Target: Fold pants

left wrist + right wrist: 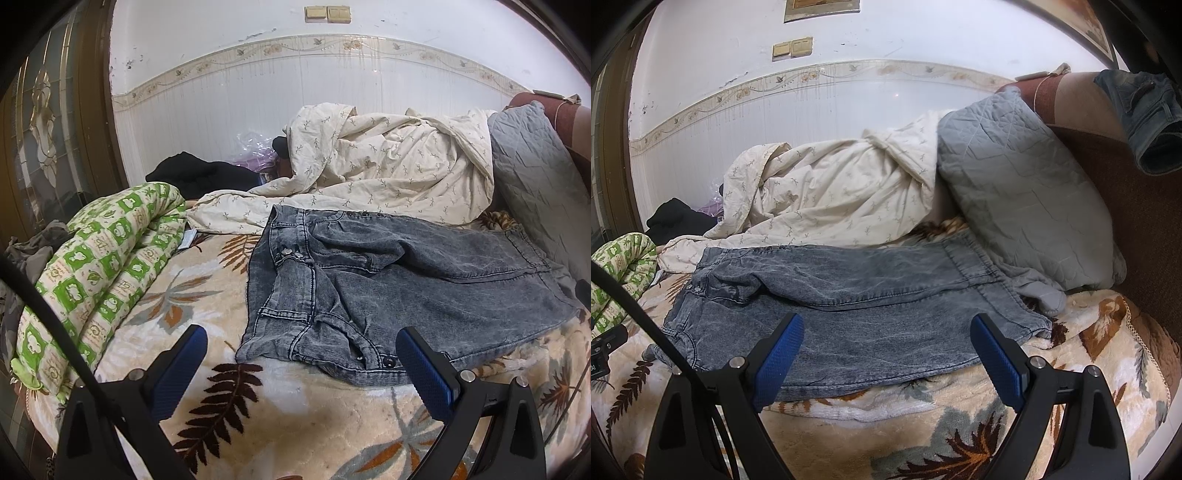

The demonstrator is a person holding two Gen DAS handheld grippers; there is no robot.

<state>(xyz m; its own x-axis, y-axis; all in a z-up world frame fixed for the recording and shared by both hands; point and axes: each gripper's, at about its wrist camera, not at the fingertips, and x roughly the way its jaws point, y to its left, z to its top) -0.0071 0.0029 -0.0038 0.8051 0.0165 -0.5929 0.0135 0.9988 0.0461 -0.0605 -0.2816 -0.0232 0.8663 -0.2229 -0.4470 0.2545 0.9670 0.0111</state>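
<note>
Although the grey denim pants (406,280) lie already doubled across the leaf-patterned blanket (303,413), I judge at least 1 more fold is left. Their waistband (280,258) sits toward my left, near the rolled green quilt (99,266), and the hems (993,277) reach my right, touching the grey quilted pillow (1019,184). A cream floral duvet (831,192) is heaped just behind them.

I expect this washed denim to be fairly heavy and stiff for cloth, not slippery, and nothing fragile about it; it should hold a crease but sag if lifted by 1 corner only. The doubled seams at the waistband corner and the hem edge look like the firmest places to pinch.

My left gripper (301,358) hovers low over the near waistband corner, jaws wide apart and empty, pointing forward across the bed. My right gripper (888,350) is held level beside the near edge of the legs, jaws likewise spread, gripping nothing.
</note>
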